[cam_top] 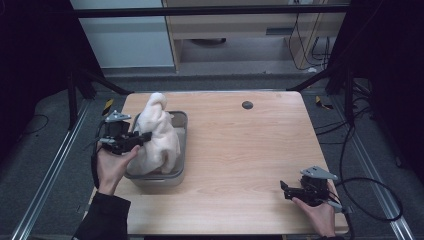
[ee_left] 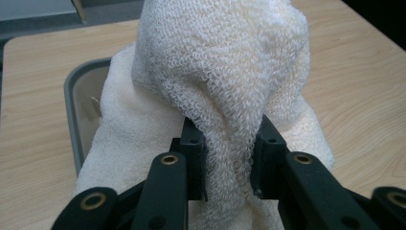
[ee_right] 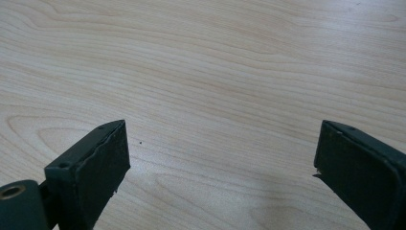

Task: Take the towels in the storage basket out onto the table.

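One towel [cam_top: 157, 134], white terry, bunched between the left gripper [ee_left: 229, 163] jaws and held above the grey tub [cam_top: 179, 170] at nine o'clock on the bench [cam_top: 250, 150], probably to clear its rim; right gripper [ee_right: 222, 167] jaws wide, empty, idle at five o'clock.

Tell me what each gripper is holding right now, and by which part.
The left gripper pinches a bunched fold of the white towel, which rises from the grey bin. The right gripper is open above the table, holding nothing.
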